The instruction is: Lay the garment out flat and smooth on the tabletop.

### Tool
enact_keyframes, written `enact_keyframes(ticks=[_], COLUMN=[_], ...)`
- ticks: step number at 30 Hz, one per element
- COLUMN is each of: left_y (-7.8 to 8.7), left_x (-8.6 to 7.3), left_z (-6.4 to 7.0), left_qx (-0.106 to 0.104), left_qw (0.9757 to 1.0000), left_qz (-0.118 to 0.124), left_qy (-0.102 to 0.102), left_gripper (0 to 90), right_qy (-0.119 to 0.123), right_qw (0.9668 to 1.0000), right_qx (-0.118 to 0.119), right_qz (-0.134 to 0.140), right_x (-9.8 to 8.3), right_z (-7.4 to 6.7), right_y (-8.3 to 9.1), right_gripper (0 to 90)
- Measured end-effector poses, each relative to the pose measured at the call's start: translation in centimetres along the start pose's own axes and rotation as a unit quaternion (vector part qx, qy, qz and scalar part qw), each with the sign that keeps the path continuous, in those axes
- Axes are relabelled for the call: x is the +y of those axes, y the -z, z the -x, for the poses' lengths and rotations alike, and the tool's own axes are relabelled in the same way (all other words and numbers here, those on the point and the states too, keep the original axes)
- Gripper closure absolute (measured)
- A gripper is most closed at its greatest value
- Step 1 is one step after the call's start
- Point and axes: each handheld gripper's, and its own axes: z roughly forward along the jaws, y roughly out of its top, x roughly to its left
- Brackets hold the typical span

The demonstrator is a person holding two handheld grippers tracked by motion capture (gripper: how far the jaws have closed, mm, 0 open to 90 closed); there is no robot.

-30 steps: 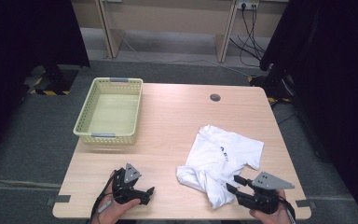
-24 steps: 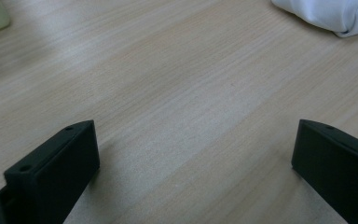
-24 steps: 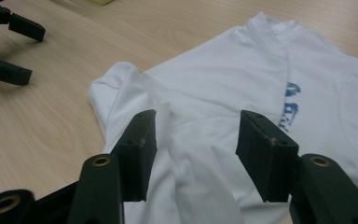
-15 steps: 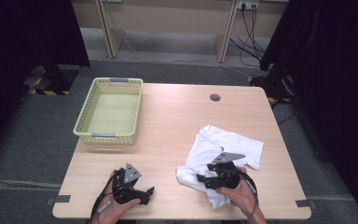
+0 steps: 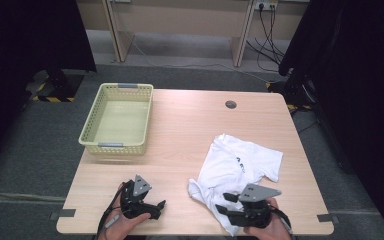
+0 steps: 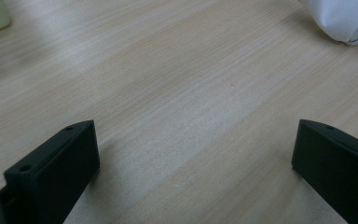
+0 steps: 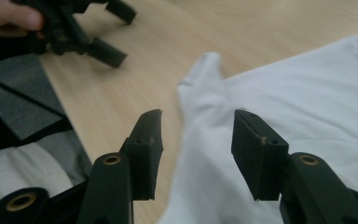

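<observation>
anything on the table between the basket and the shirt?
No. In the high view, bare wood runs between the basket and the shirt; both grippers sit nearer the front edge, off that line.

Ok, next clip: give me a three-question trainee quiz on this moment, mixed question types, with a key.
1. True or false: the pale yellow-green plastic basket has the crumpled white T-shirt inside it.
2. Multiple choice: the right gripper has its jaws
A. shut on the table edge
B. open, over the near part of the shirt
C. shut on the basket rim
3. Fill in: the left gripper is open over the bare light wooden ____.

Key
1. False: the basket is empty and the shirt lies on the table, on its right half.
2. B
3. table
</observation>
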Motion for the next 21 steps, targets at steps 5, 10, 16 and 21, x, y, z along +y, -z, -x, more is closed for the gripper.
enact_keyframes(ticks=[5, 10, 16, 21], left_y=[0.0, 0.0, 0.0, 0.0], left_x=[0.0, 0.0, 0.0, 0.0], left_z=[0.0, 0.0, 0.0, 0.0], left_qx=[0.0, 0.0, 0.0, 0.0], left_qw=[1.0, 1.0, 1.0, 1.0], left_qz=[0.0, -0.001, -0.001, -0.001], left_qy=[0.0, 0.0, 0.0, 0.0], left_gripper=[0.0, 0.0, 0.0, 0.0], right_qy=[-0.048, -0.077, -0.064, -0.031], right_qw=[0.9968, 0.9928, 0.9916, 0.9926], right_qx=[-0.063, -0.092, -0.111, -0.097], right_qz=[0.006, 0.003, -0.021, -0.066], right_x=[-1.5, -2.5, -2.3, -2.8], right_z=[3.4, 5.1, 5.1, 5.0], right_y=[1.9, 1.8, -0.1, -1.8], right_gripper=[50.3, 48.3, 41.9, 59.7])
